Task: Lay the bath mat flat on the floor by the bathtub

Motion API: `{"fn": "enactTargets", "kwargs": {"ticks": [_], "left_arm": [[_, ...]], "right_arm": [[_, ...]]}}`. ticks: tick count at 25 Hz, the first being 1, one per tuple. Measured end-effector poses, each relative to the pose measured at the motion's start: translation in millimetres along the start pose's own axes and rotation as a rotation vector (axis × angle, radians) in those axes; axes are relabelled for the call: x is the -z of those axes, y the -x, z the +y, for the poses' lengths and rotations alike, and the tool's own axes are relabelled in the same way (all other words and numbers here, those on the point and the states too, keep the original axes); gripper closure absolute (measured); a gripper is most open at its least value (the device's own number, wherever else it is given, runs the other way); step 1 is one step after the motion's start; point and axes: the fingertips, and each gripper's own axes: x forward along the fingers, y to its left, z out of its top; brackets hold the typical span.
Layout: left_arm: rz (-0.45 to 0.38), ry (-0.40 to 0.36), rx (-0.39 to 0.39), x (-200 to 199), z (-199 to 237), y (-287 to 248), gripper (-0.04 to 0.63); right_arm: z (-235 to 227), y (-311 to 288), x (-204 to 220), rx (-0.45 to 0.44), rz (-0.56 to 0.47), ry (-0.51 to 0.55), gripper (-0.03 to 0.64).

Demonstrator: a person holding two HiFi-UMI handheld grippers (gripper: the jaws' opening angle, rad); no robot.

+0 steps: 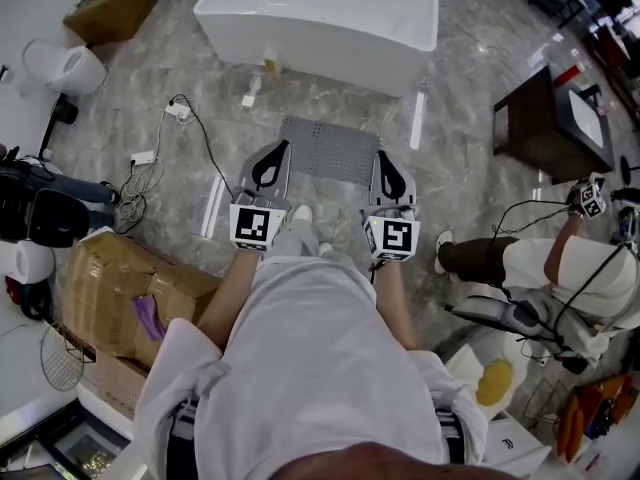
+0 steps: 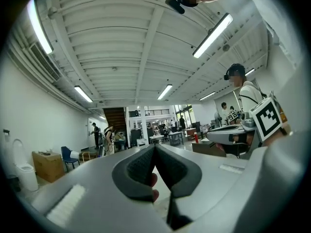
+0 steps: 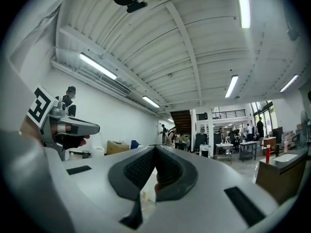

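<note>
Forearms (image 1: 225, 293) reach forward level and parallel. Our left gripper (image 1: 280, 149) and right gripper (image 1: 383, 158) have jaws pressed together, empty. Grey rectangular bath mat (image 1: 330, 153), seemingly dimpled, lies flat at twelve o'clock, before the glossy white bathtub (image 1: 330, 28).

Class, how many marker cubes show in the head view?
3: one cube on the left gripper, one on the right gripper, one by the seated person at the right edge. Others may be hidden.

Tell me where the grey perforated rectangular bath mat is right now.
Head view, centre: the bath mat lies flat on the marble floor beside the white bathtub.
</note>
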Motion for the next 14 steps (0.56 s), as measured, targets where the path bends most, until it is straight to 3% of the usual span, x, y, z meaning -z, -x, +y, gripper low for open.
{"fn": "enactTargets", "kwargs": {"ticks": [14], "left_arm": [[-0.030,0.073,0.086,7.9,-10.5,0.0,0.595]], "right_arm": [[10.0,-2.1,-25.0,-0.008,-0.065,0.037,0.617]]}}
